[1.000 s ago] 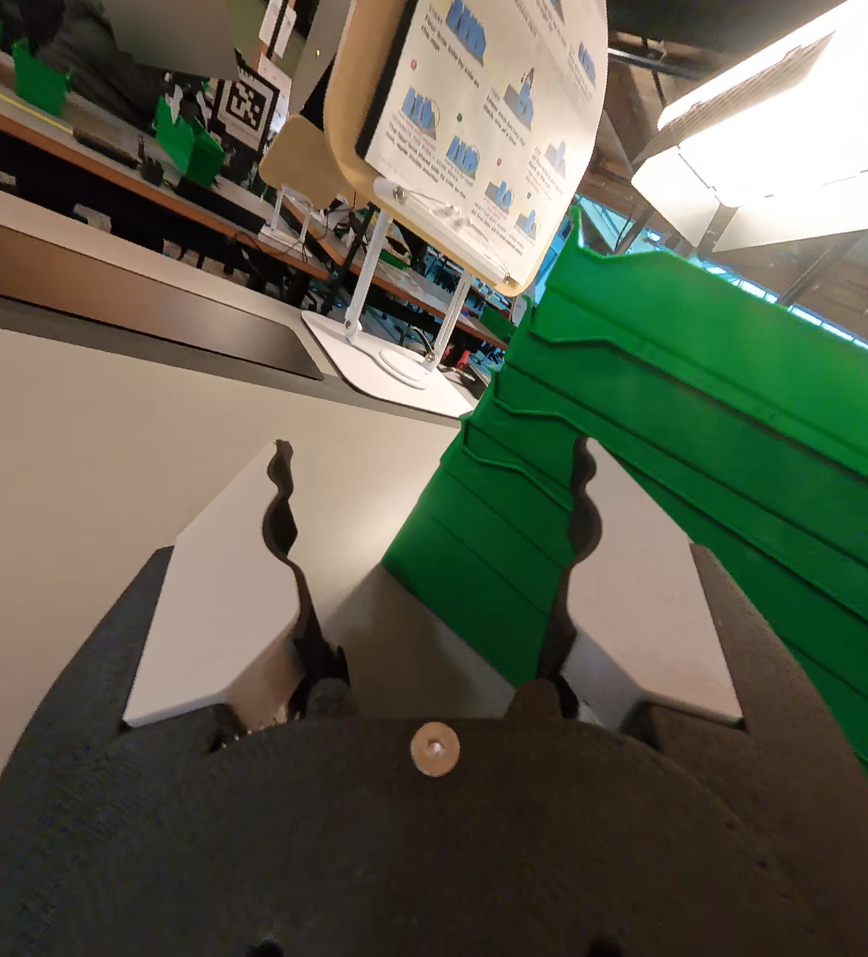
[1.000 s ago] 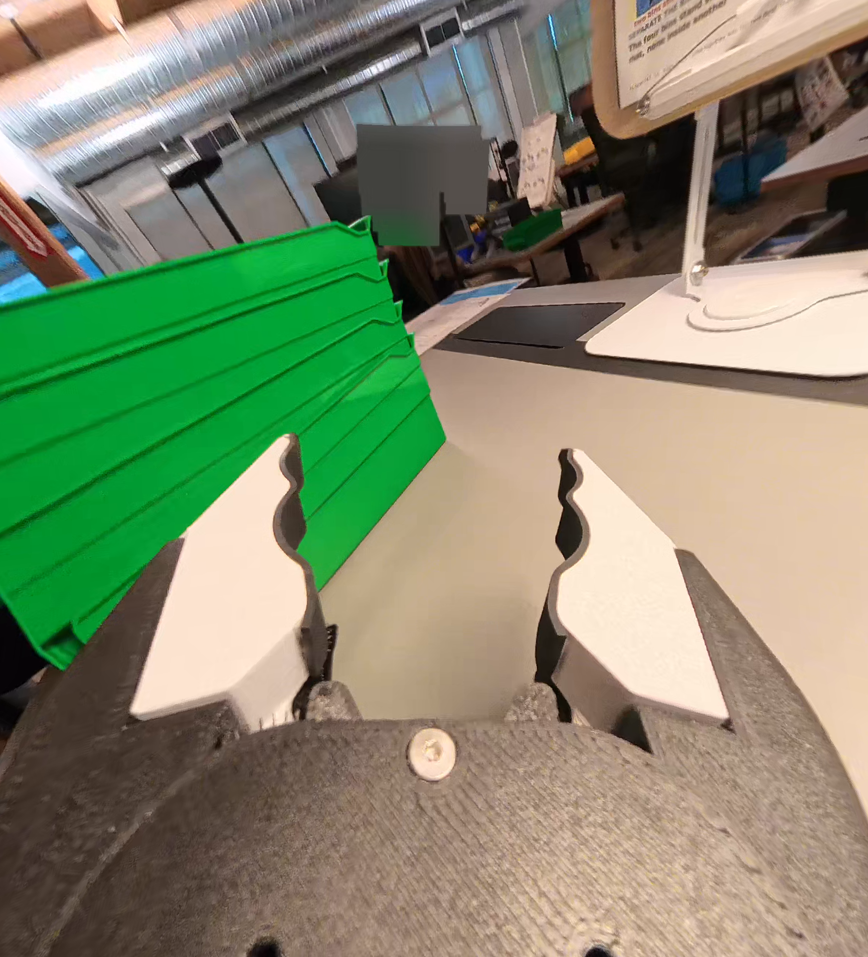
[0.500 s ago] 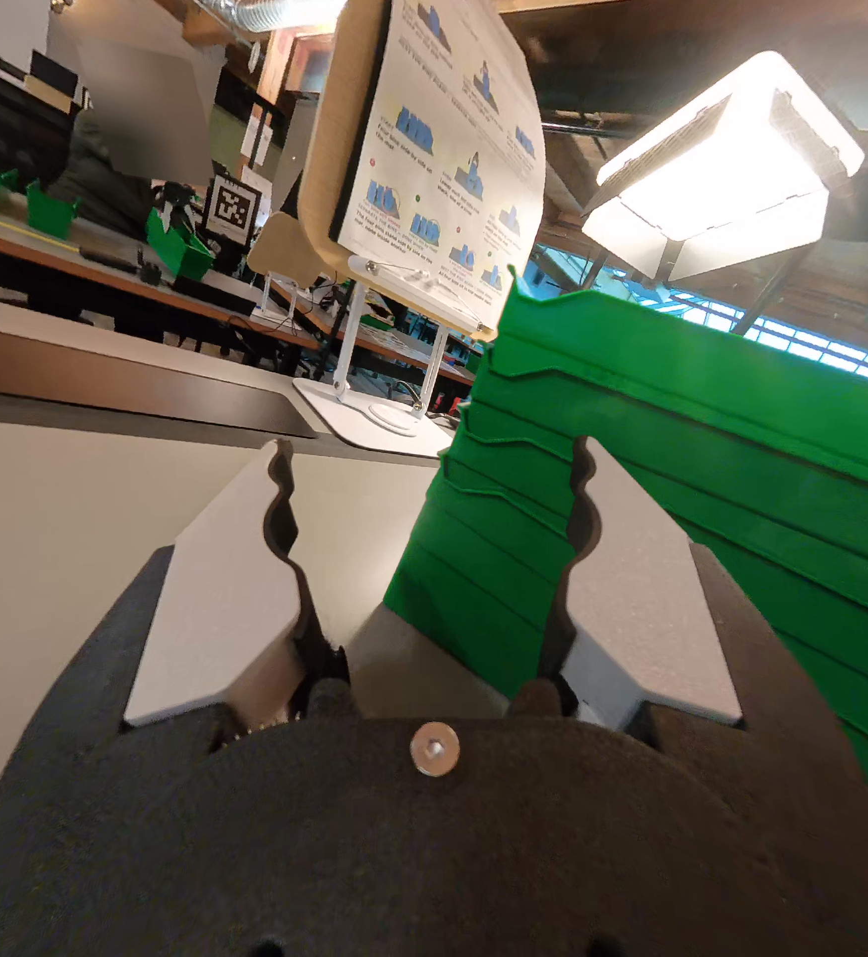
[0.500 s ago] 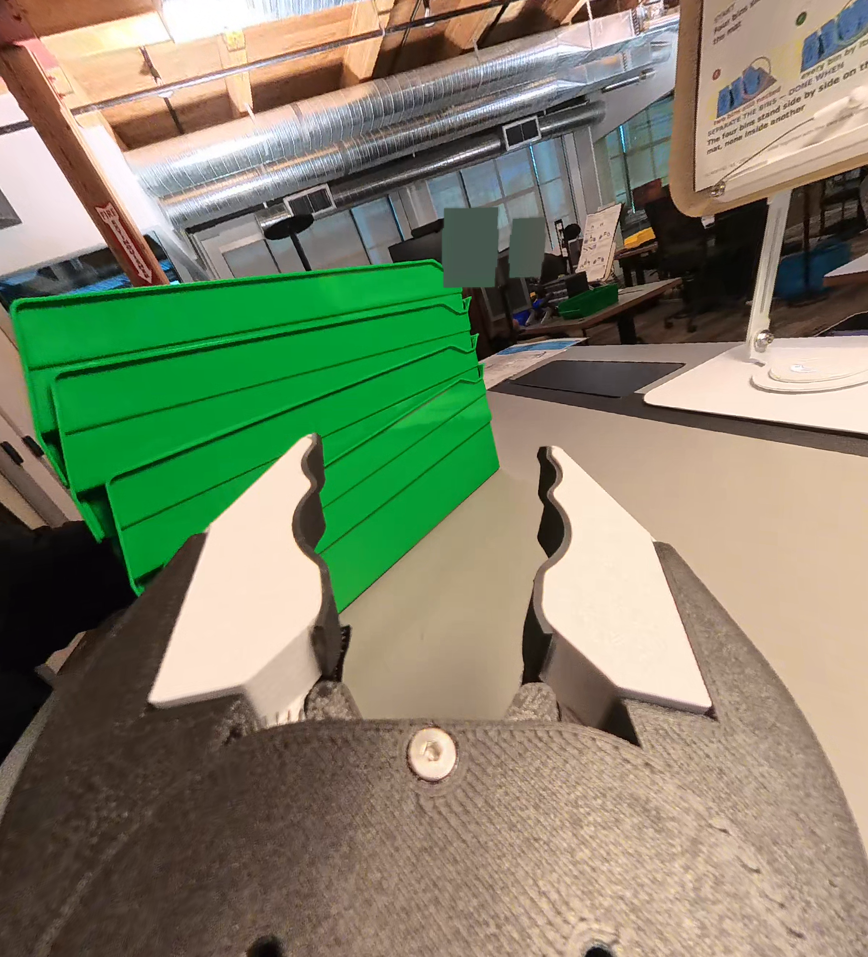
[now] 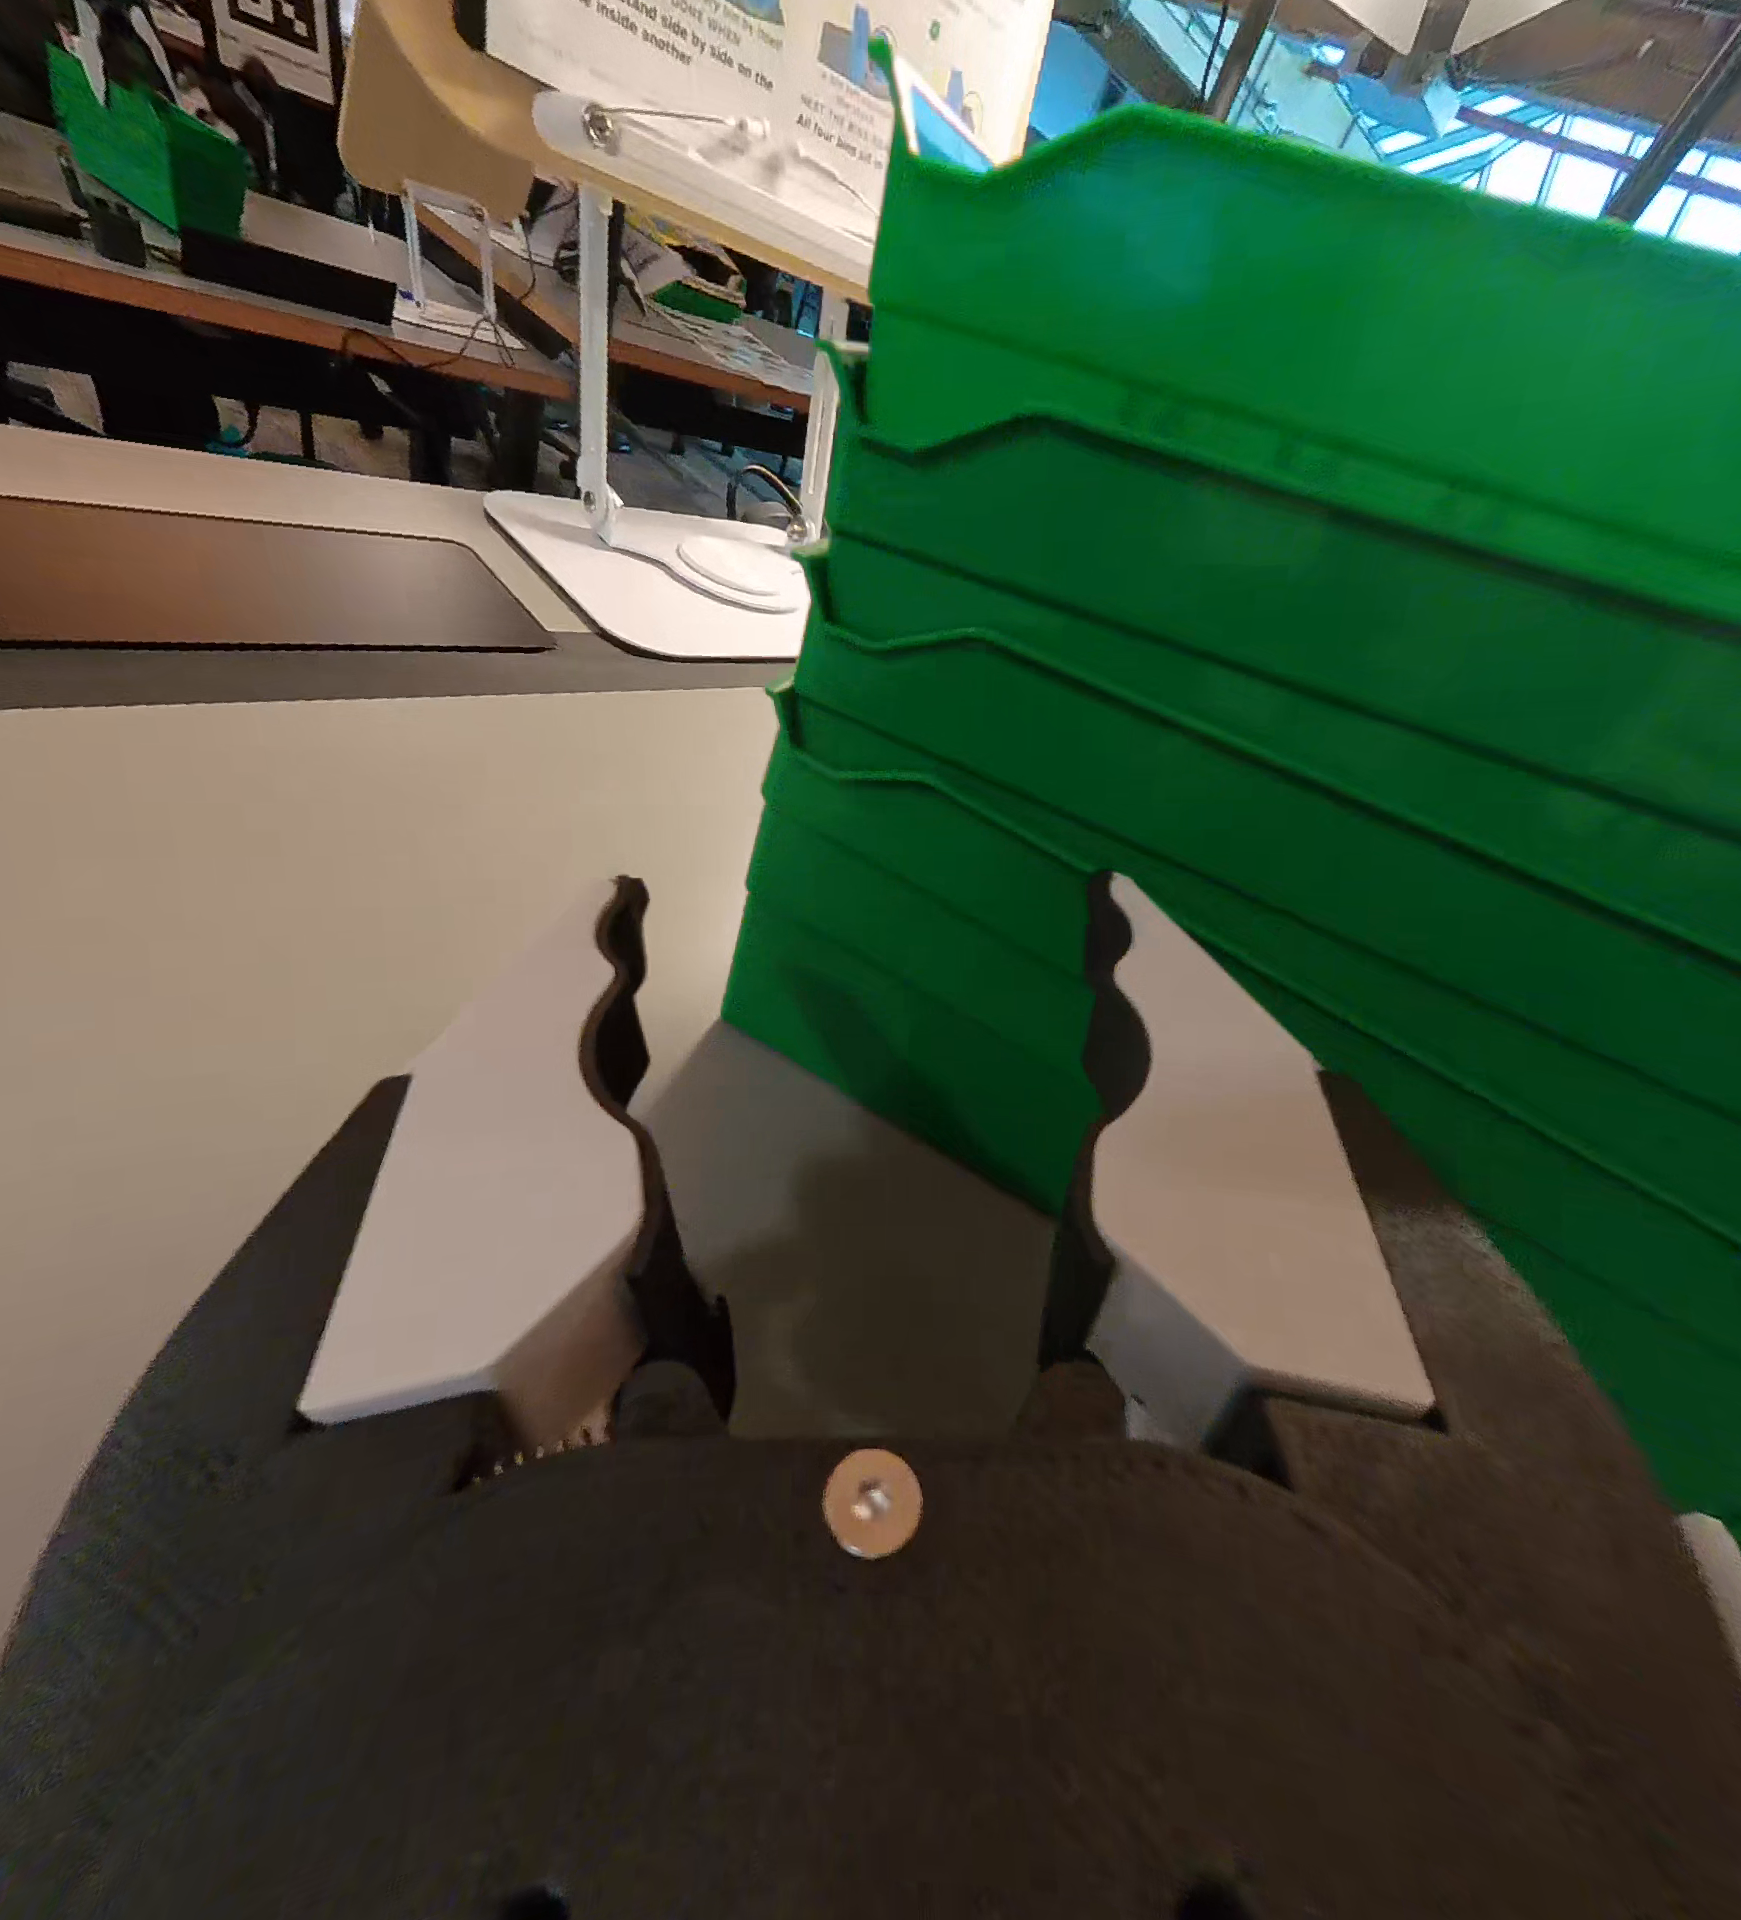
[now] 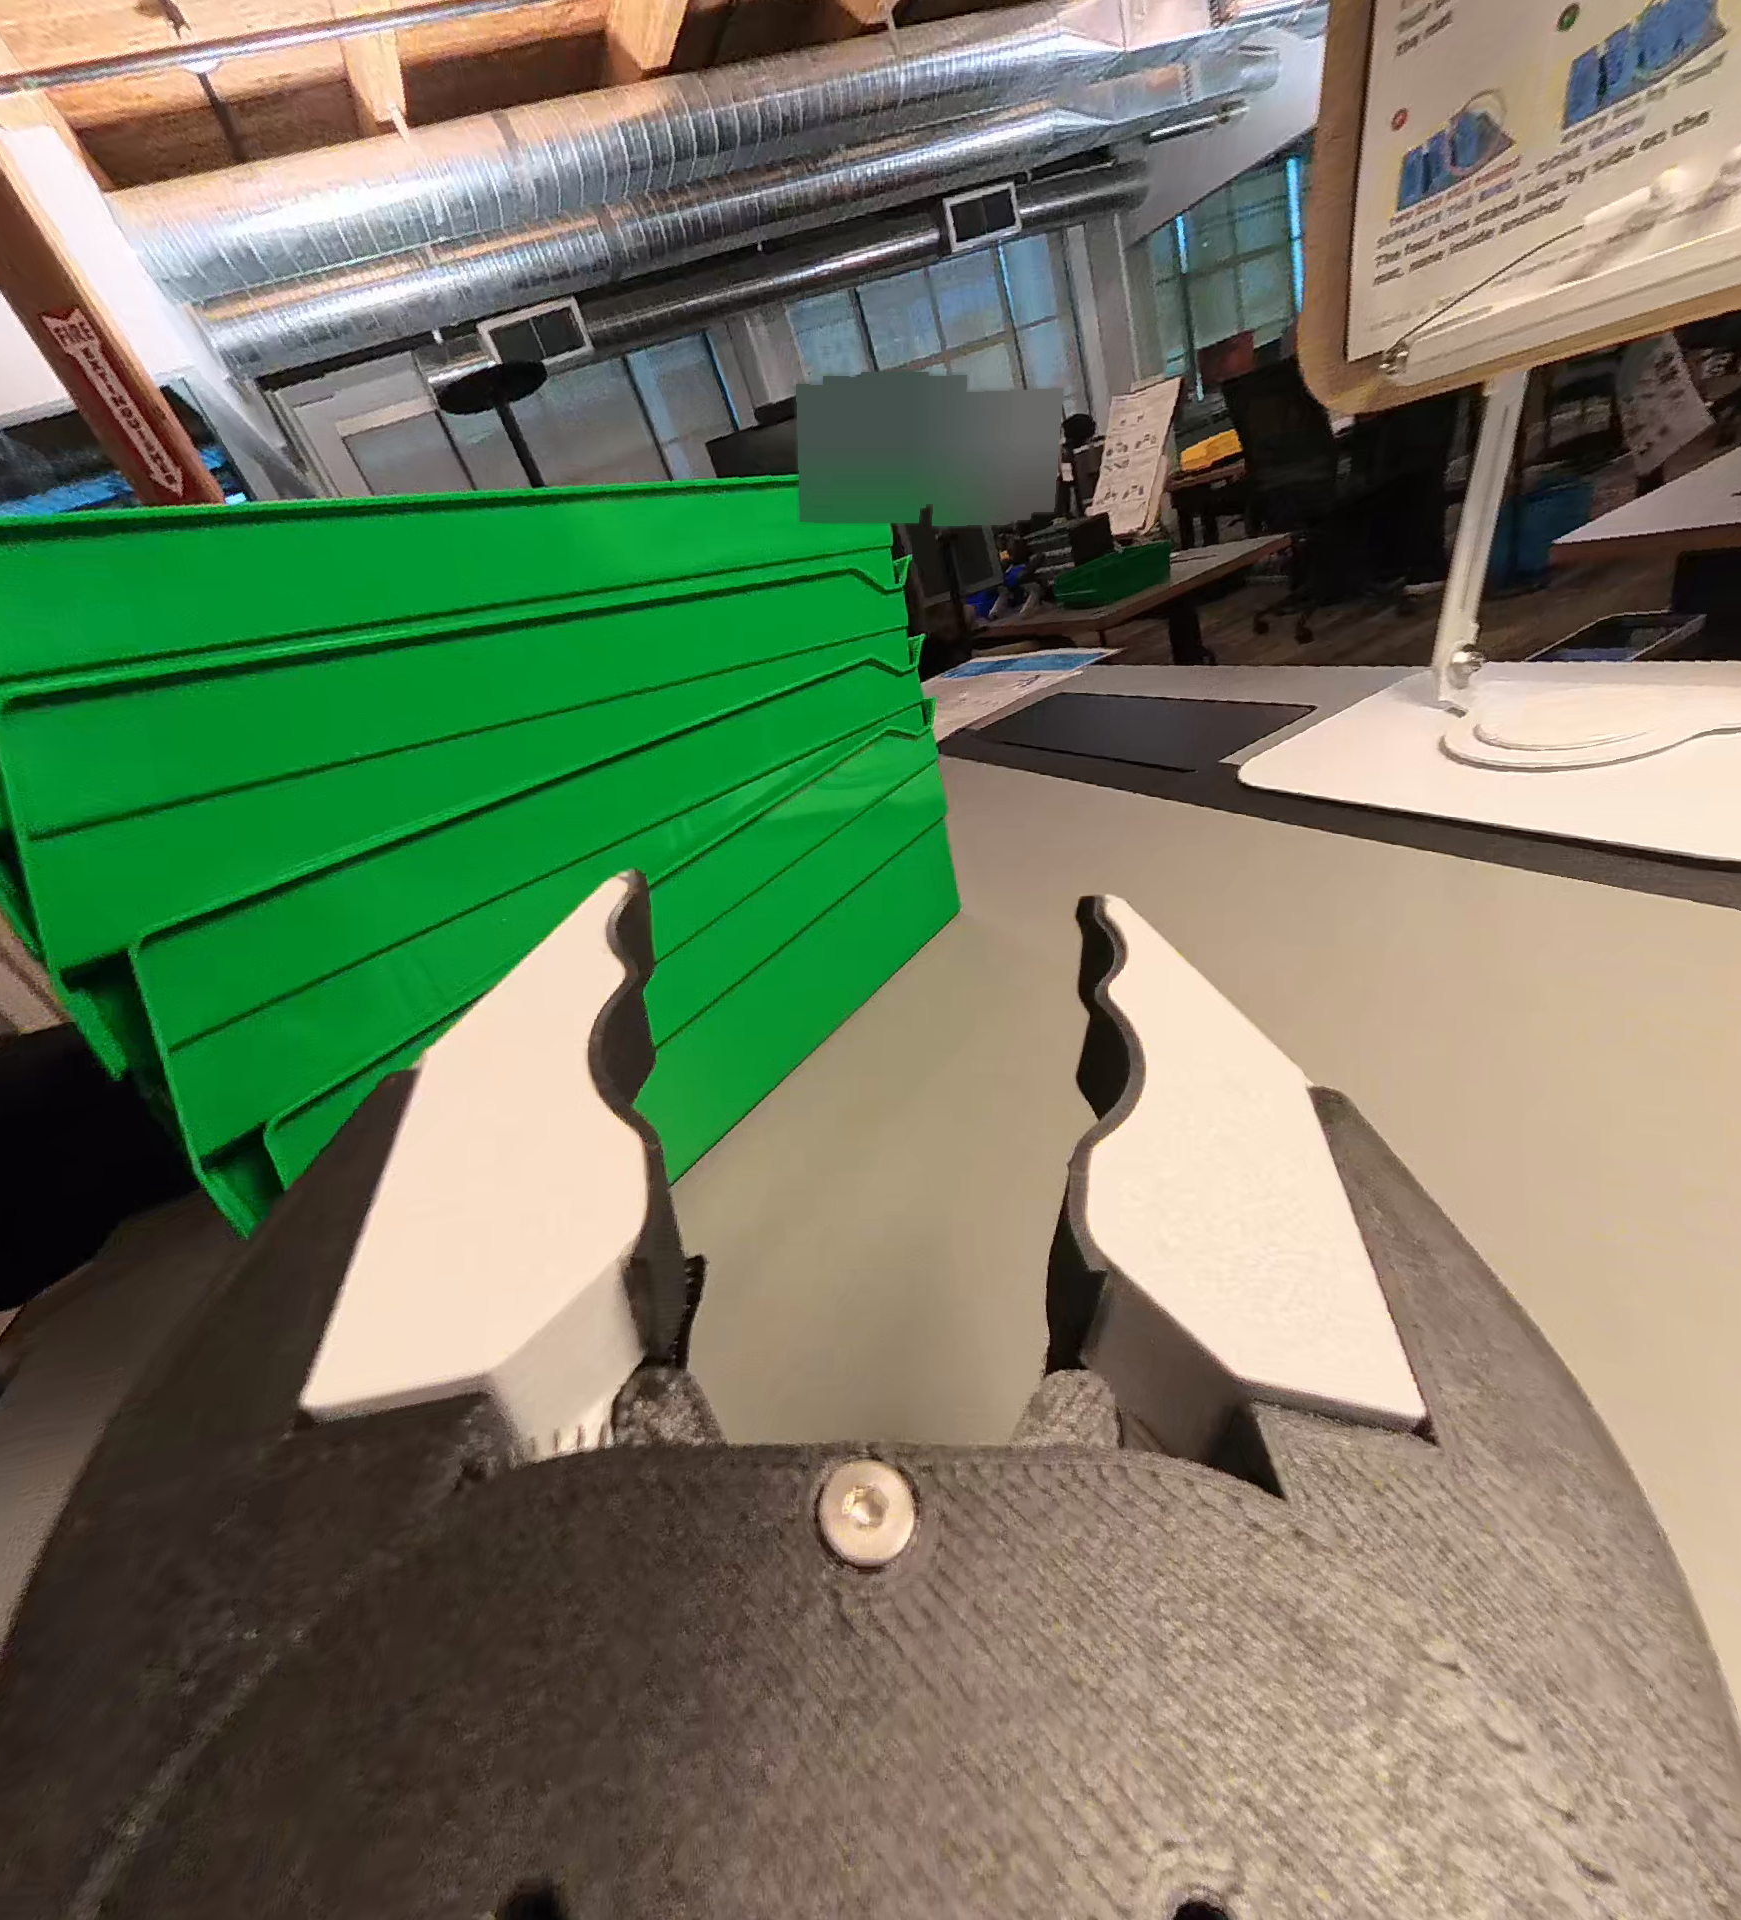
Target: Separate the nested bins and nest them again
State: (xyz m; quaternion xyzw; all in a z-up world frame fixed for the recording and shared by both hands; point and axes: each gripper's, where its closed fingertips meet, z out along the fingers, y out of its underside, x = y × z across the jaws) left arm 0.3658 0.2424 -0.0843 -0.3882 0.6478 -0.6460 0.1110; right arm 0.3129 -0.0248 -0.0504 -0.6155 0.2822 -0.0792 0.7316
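A stack of several nested green bins (image 5: 1365, 644) stands on the light grey table (image 5: 222, 987); it fills the right half of the left wrist view and also shows at the left of the right wrist view (image 6: 409, 790). My left gripper (image 5: 866, 894) is open and empty, low over the table at the stack's near left corner, with its right finger (image 5: 1219, 1174) in front of the lower bins. My right gripper (image 6: 861, 894) is open and empty on the stack's other side, its left finger (image 6: 513, 1122) in front of the lowest bins. Whether either finger touches the stack I cannot tell.
A white stand (image 6: 1572, 769) holding an instruction board (image 6: 1572, 177) sits at the table's far edge, beside a black mat (image 6: 1136, 727); the stand also shows in the left wrist view (image 5: 679, 582). Other tables with green bins (image 5: 149, 156) stand beyond.
Both grippers stay open. The left gripper has tipped down and moved closer to the stack's corner. The right wrist view has tilted up over the second, and the stack now looks more level.
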